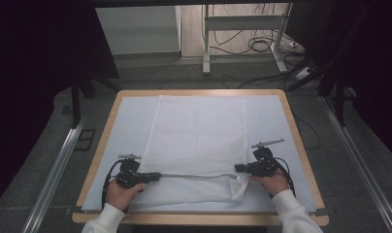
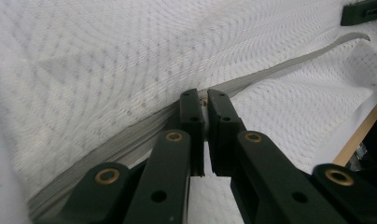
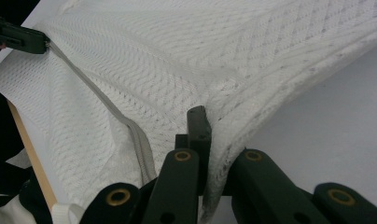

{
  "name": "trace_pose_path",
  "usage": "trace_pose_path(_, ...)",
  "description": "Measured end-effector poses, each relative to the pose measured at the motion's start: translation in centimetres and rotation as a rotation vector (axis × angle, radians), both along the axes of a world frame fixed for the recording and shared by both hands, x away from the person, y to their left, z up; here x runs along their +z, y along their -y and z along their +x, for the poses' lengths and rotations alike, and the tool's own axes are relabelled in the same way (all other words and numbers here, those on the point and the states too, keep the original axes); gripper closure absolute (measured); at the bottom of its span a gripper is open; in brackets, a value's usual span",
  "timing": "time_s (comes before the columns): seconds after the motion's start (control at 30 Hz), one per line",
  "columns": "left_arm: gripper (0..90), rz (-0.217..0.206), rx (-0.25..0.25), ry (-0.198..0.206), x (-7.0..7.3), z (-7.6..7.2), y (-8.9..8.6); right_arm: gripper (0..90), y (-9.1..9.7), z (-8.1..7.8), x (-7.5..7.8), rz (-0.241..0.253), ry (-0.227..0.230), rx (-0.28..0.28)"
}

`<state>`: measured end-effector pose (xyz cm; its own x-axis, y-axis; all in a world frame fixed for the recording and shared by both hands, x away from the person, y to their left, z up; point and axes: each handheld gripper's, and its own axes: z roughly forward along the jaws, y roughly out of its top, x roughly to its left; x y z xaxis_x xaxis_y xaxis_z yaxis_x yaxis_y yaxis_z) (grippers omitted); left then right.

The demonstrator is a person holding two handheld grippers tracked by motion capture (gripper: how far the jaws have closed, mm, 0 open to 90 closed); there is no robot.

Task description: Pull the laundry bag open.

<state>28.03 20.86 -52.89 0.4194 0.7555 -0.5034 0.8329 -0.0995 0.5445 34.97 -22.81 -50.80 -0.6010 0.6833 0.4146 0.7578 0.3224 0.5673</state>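
A white mesh bag (image 1: 199, 136) lies flat on the table, with a grey zipper (image 1: 194, 175) running across its near end. My left gripper (image 1: 157, 176) is at the zipper's left end. In the left gripper view its jaws (image 2: 205, 100) are shut on a small zipper pull on the grey zipper tape (image 2: 289, 60). My right gripper (image 1: 236, 168) holds the bag's right side near the zipper's other end. In the right gripper view it (image 3: 207, 123) is shut on the bag's seamed edge (image 3: 280, 88), and fabric drapes over one jaw. The zipper (image 3: 107, 107) runs off toward the left gripper (image 3: 18, 37).
The bag rests on a pale mat (image 1: 271, 121) over a wooden table top (image 1: 99, 155). Metal rails (image 1: 58, 165) flank the table on the floor. A desk frame (image 1: 206, 43) and cables (image 1: 262, 46) stand beyond the far edge.
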Motion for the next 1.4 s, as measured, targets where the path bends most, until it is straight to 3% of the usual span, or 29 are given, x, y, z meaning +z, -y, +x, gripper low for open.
trace_pose_path(0.3, 86.1, 0.010, 0.012, 0.003, 0.0, -0.2, -0.5, 88.3, 0.0, 0.0, 0.0, 0.002, 0.000, 0.002)
trace_pose_path(1.4, 86.1, -0.012, 0.078, -0.006, -0.2, -1.3, -4.1, 88.4, 0.0, 0.0, -0.1, 0.000, -0.003, 0.004)
